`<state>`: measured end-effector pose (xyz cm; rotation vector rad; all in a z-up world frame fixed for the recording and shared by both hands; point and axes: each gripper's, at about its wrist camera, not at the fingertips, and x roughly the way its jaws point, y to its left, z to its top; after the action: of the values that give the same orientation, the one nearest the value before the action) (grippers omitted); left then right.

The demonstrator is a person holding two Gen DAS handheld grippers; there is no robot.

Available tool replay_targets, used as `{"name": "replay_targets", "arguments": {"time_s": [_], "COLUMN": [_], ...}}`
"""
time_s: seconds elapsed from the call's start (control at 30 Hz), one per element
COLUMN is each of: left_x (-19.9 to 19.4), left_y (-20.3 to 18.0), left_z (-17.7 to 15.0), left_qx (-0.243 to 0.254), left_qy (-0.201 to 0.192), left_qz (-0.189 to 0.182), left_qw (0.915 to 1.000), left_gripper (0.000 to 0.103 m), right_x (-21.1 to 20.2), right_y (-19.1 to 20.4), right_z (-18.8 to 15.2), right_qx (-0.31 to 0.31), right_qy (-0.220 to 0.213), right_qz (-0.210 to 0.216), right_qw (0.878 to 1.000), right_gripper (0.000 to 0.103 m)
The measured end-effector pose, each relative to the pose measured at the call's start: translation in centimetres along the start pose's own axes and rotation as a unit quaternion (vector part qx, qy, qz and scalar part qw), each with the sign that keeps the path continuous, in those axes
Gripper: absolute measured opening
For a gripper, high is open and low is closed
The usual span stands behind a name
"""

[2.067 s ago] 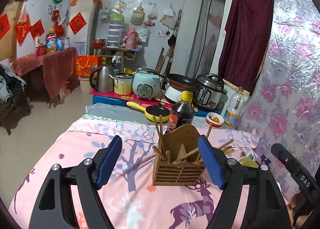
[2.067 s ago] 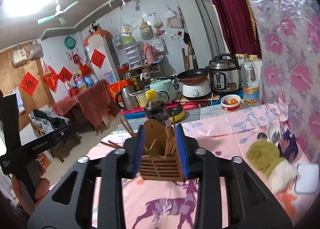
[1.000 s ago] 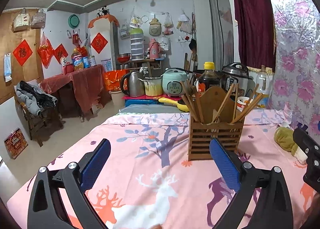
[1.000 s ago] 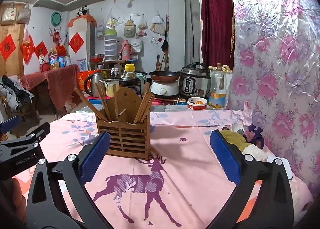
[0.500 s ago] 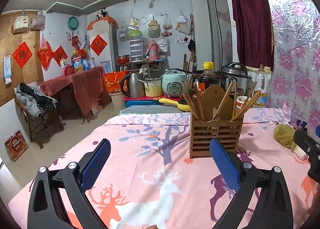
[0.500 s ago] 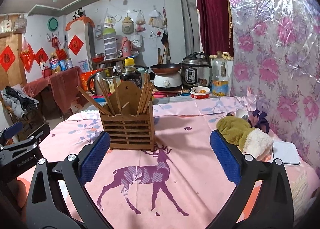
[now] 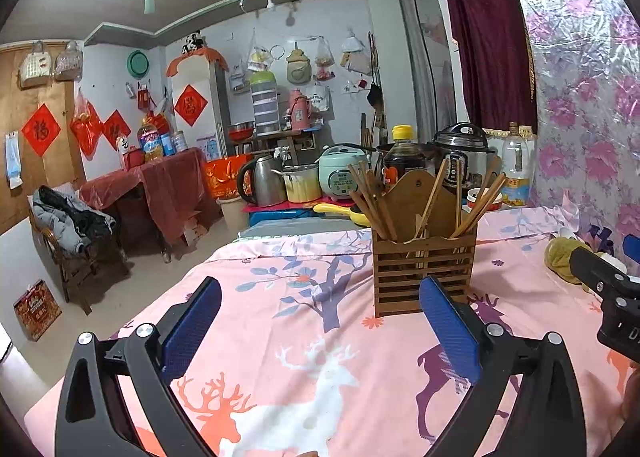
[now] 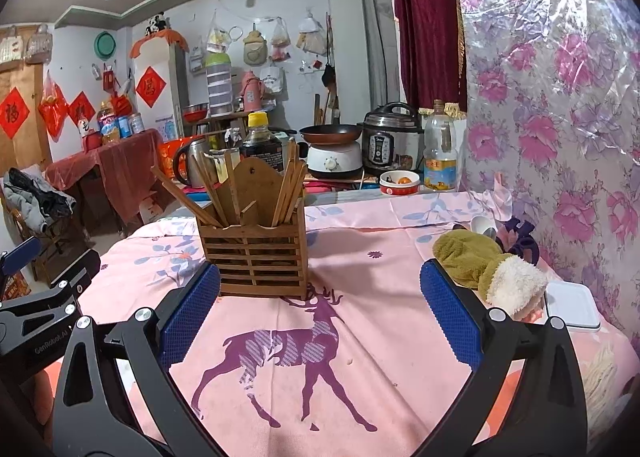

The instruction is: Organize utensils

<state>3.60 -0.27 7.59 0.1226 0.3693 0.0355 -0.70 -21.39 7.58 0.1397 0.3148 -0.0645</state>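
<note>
Tongs, left: we hold our left tongs (image 7: pixel 320 337) low over the pink deer-print cloth covering the worktop (image 7: pixel 312 341), blue-padded fingers (image 7: pixel 192 331) spread wide apart with nothing between them.
Tongs, right: our right tongs (image 8: pixel 320 317) are likewise spread wide and empty, blue pads (image 8: pixel 450 319) flanking the purple deer on the cloth (image 8: pixel 360 337).
Holder: the slatted brown wooden utensil holder (image 7: pixel 424 269) stands upright on the cloth, ahead of our left tongs and just beyond their right finger; from the right wrist view it (image 8: pixel 254 253) sits ahead and to the left, its base just past the left pad.
Chopsticks: wooden chopsticks (image 7: pixel 372 205) stand in the holder, leaning outward on both sides of its tall arched back panel; in the right wrist view they (image 8: pixel 290 189) fan the same way, one (image 8: pixel 184 195) slanting far out to the left.
Bottle: a dark sauce bottle with a yellow cap (image 8: pixel 260 141) stands behind the holder.
Toy: an olive-green plush with a white fluffy end (image 8: pixel 488 267) lies on the cloth just beyond our right tongs' right finger.
Box: a flat white lidded container (image 8: pixel 572 305) lies beside the plush, further right.
Background: a steel kettle (image 7: pixel 262 181), a pale green rice cooker (image 7: pixel 342 171) and a black pressure cooker (image 8: pixel 390 141) stand well beyond the worktop.
</note>
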Motion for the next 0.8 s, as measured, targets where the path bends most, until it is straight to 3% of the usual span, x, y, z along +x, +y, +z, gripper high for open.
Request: {"name": "replay_targets", "arguments": {"time_s": [0.33,0.8], "left_x": [-0.1,1.5], "left_y": [-0.4,-0.3], "left_z": [0.0,-0.3], "left_qx": [0.004,-0.006], "left_qy": [0.000,0.042], "left_qz": [-0.003,-0.035], "left_qw": [1.0000,0.9985], "left_gripper": [0.097,0.097], "right_x": [-0.1,0.2], "right_y": [0.3,1.4], "right_z": [-0.1,-0.6], "right_qx": [-0.004,-0.028], "right_qy": [0.000,0.004], "right_qz": [0.000,-0.010], "right_qw": [1.000,1.000], "right_gripper": [0.097,0.097]}}
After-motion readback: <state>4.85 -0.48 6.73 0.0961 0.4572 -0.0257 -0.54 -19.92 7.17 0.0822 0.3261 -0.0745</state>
